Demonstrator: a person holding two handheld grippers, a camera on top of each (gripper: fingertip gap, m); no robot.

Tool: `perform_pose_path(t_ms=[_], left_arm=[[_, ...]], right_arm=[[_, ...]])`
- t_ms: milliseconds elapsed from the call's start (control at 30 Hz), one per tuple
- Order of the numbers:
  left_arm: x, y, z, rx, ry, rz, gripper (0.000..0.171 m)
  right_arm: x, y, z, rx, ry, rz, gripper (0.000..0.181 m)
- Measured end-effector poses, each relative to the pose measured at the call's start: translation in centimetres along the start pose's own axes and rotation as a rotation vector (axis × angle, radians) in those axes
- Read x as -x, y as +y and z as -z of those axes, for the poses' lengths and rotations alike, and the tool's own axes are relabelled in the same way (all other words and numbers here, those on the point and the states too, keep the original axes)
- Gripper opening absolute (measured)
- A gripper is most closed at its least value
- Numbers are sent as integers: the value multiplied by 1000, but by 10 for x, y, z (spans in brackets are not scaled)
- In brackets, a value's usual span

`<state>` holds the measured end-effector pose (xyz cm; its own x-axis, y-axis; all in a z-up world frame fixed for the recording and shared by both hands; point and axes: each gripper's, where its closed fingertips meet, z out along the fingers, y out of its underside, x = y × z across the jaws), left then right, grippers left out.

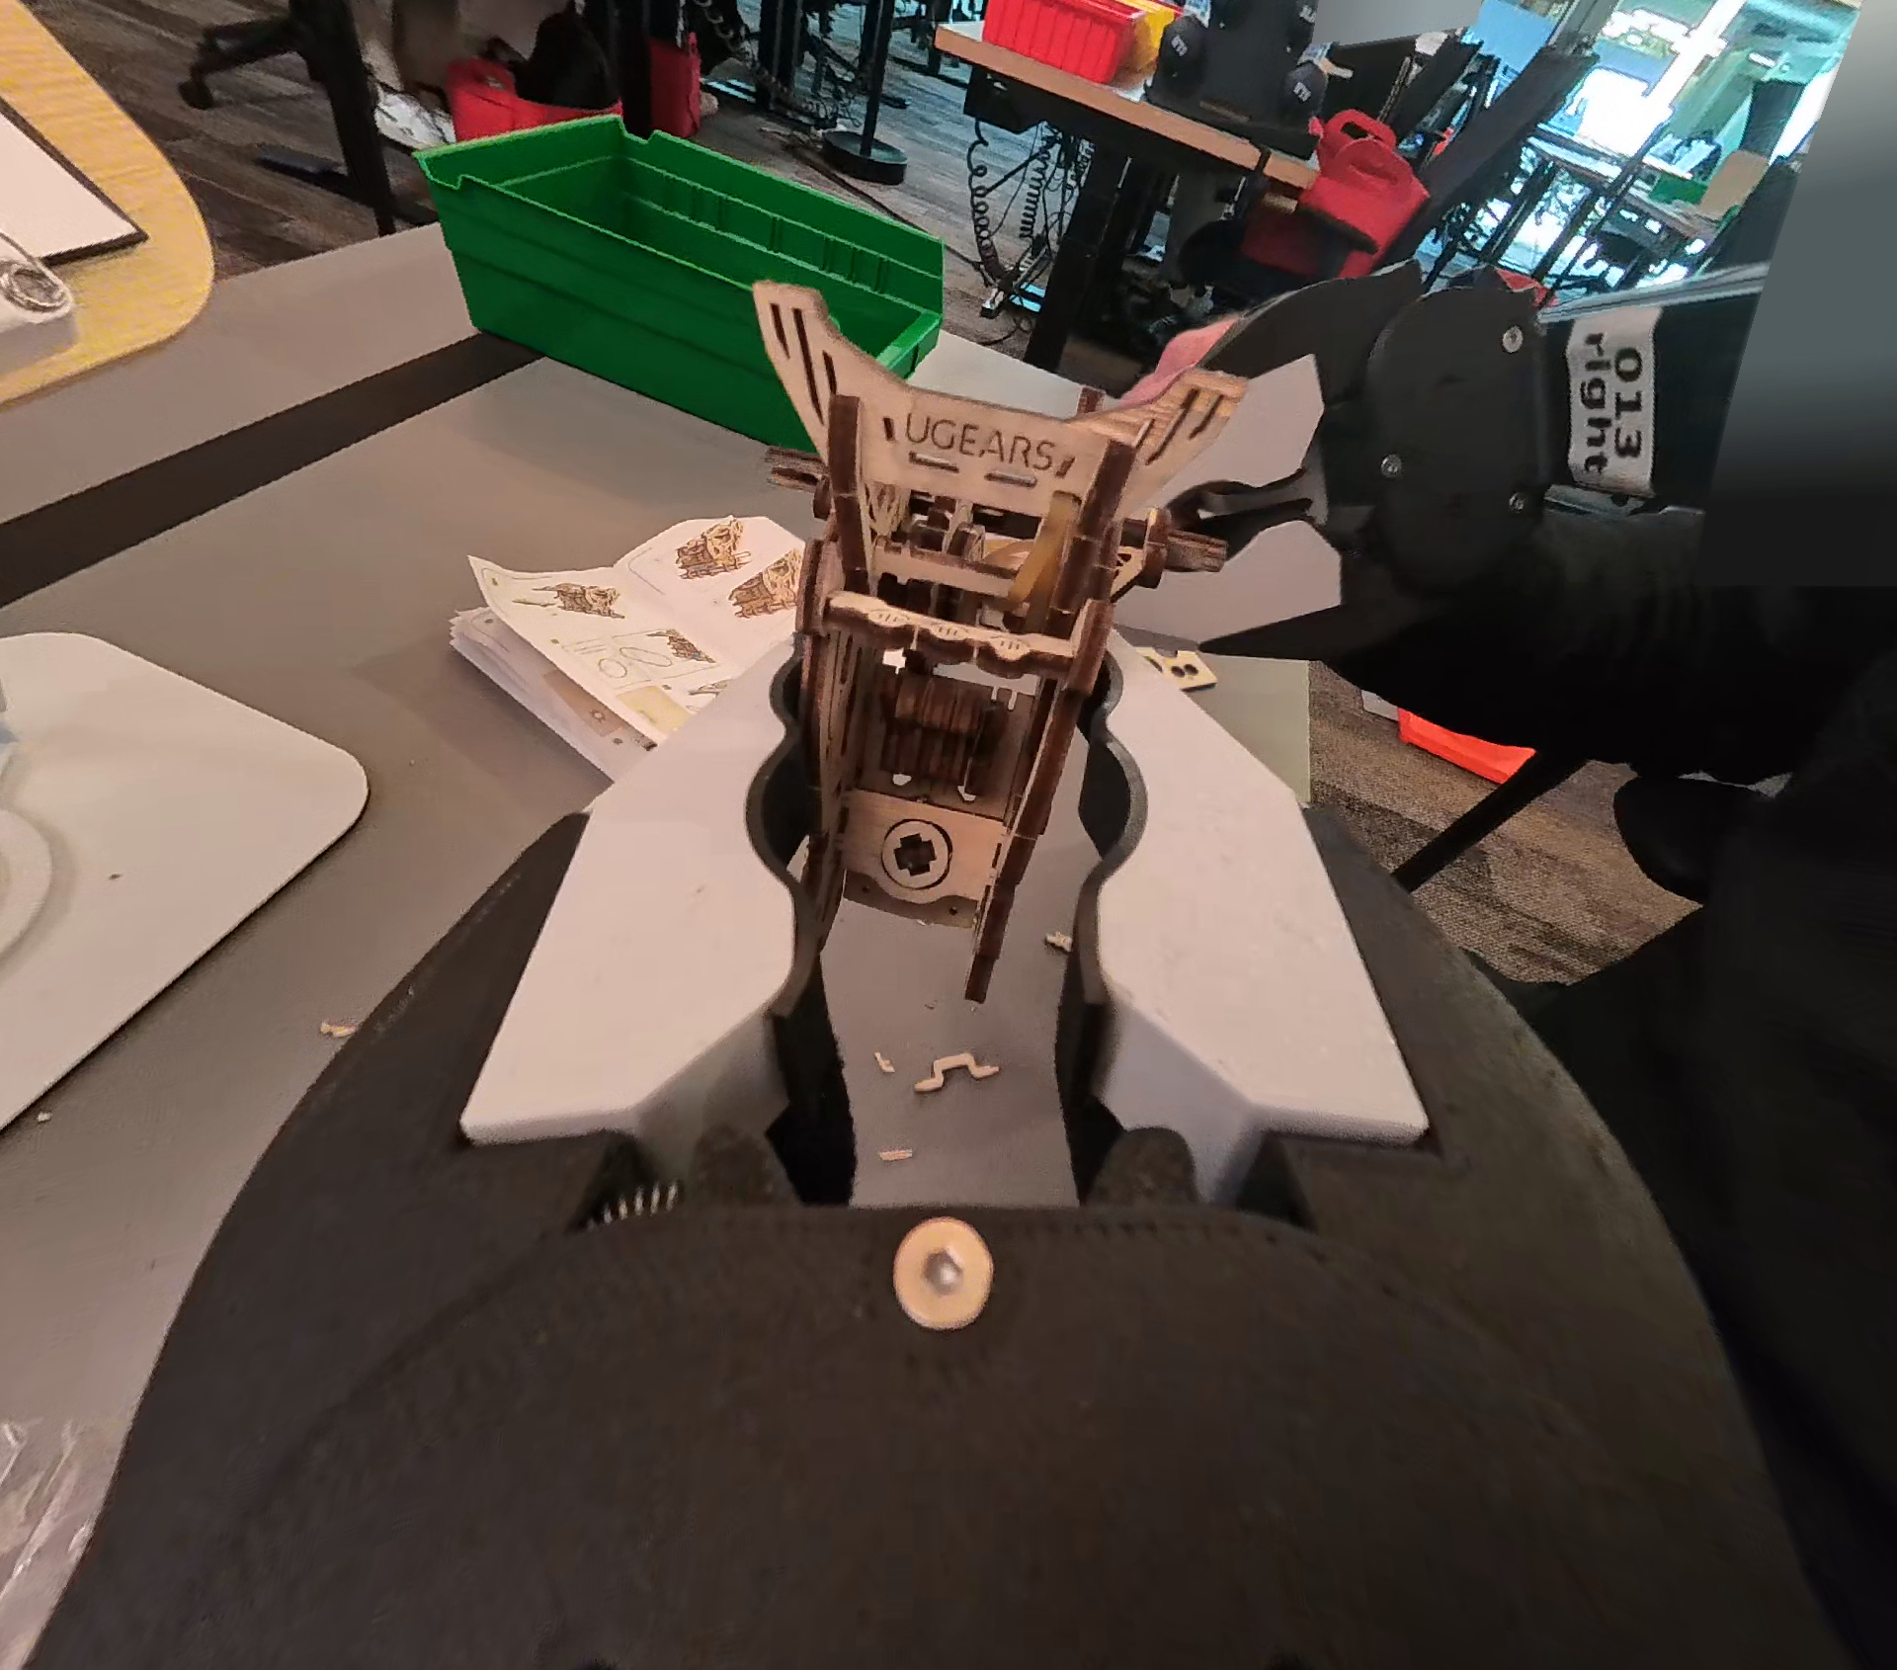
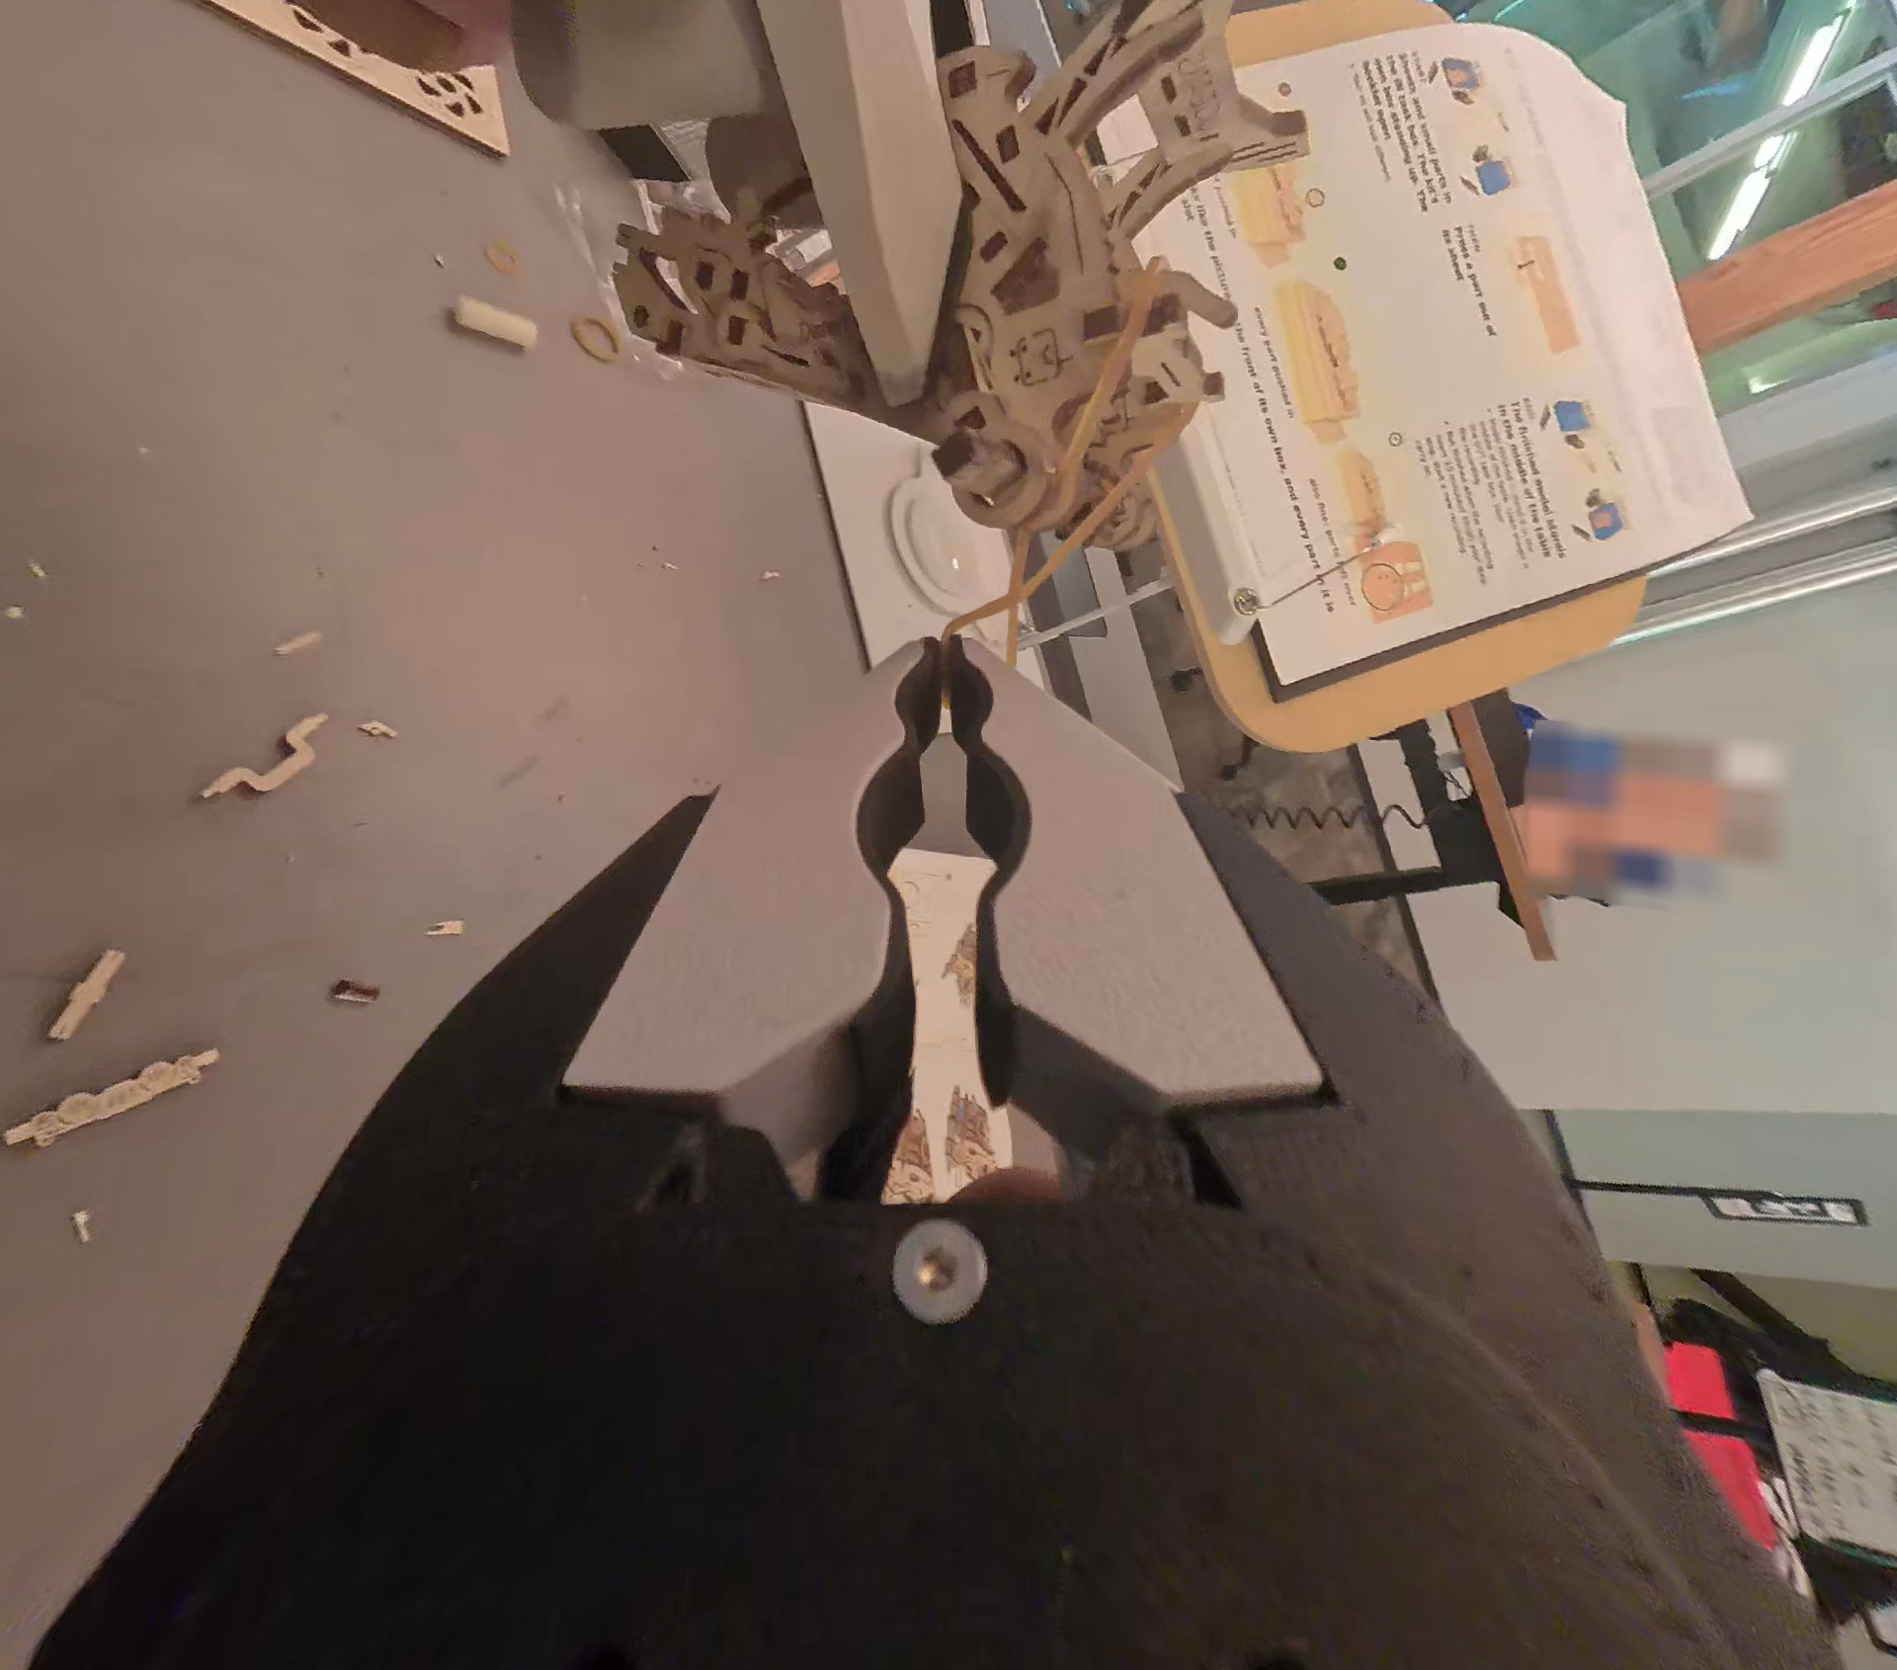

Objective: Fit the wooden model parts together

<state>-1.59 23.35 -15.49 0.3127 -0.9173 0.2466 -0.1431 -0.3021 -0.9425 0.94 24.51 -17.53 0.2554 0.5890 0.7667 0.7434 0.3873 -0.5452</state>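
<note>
The step in hand looks like stretching a rubber band [image 2: 1104,409] onto the wooden model [image 1: 955,645], and doing it well calls for a steady, straight pull — enough tension to lift the loop over its peg, not so much that the thin plywood flexes or the band snaps out of the grip. The left gripper [image 1: 939,758] is clamped on the model's lower body, its grey fingers [image 1: 657,933] pressing the two side plates, so the model stands upright between them and juts forward past the tips, held above the tabletop [image 1: 308,512]. The right gripper [image 2: 944,661] is closed with its tips pinching the free end of the band; the model hangs just ahead of those tips, the band running taut from them up across its side. In the left wrist view the right gripper sits just beside the model's upper right corner. Keeping the left grip square matters, since any twist would shift the peg off the line of pull. Wood offcuts [image 2: 267,763] lie scattered on the tabletop below, and an instruction booklet [image 1: 616,635] lies just beyond the left gripper's tips.
</note>
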Motion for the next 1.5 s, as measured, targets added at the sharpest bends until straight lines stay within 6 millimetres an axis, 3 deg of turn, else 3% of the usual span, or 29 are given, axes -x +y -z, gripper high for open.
perform_pose_path(t_ms=[133,567,833,1233,1400,1500], left_arm=[[-3,-3,0,-9,6,-23,48],[-12,-13,6,-28,31,-95,48],[-22,-18,6,-17,65,-140,48],[-28,-29,9,-31,68,-197,48],[-30,-33,8,-26,66,-211,48],[-29,-34,9,-25,64,-216,48]], right_arm=[[-8,-2,2,-26,37,-6,0],[-5,-23,18,-254,-173,-315,24],[-17,-22,24,-201,-55,-162,29],[-26,-31,35,-190,-22,-117,20],[-25,-36,40,-225,-73,-115,0],[-27,-41,45,-249,-98,-126,0]])
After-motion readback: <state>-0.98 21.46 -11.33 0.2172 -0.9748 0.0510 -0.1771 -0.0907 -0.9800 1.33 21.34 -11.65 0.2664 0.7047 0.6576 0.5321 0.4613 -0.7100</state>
